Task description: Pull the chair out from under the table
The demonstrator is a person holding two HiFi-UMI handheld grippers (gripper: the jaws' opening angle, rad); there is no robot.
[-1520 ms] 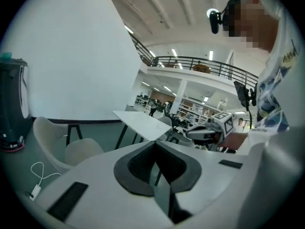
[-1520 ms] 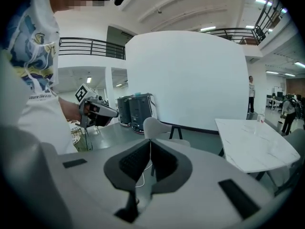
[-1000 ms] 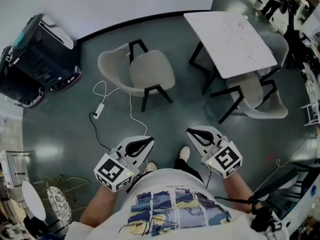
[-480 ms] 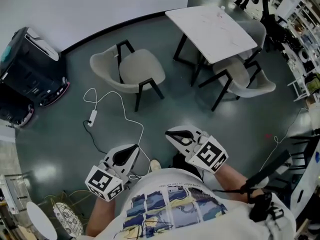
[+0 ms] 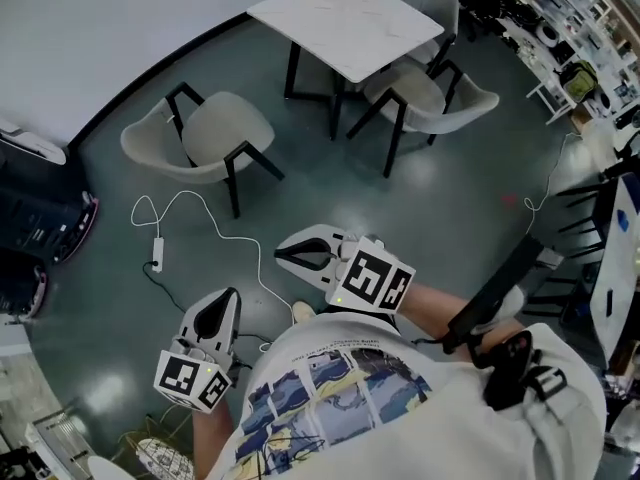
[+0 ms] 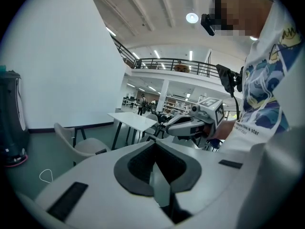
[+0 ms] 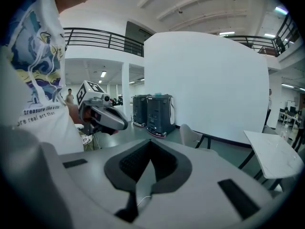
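Head view, chair (image 5: 422,93) tucked at table (image 5: 345,18)

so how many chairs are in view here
3. One chair stands alone left of the table; a second chair is tucked at its near right edge; a third chair sits behind it, partly hidden.

The person's T-shirt (image 7: 35,87) carries small print. At the left edge of the right gripper view it reads "treasure like a", and the line beneath is only partly legible. At the right of the left gripper view it reads "like a star". The cube (image 5: 375,280) on the right hand-held gripper (image 5: 283,254) bears black-and-white square code markers, as does its twin on the left hand-held gripper (image 5: 228,296).
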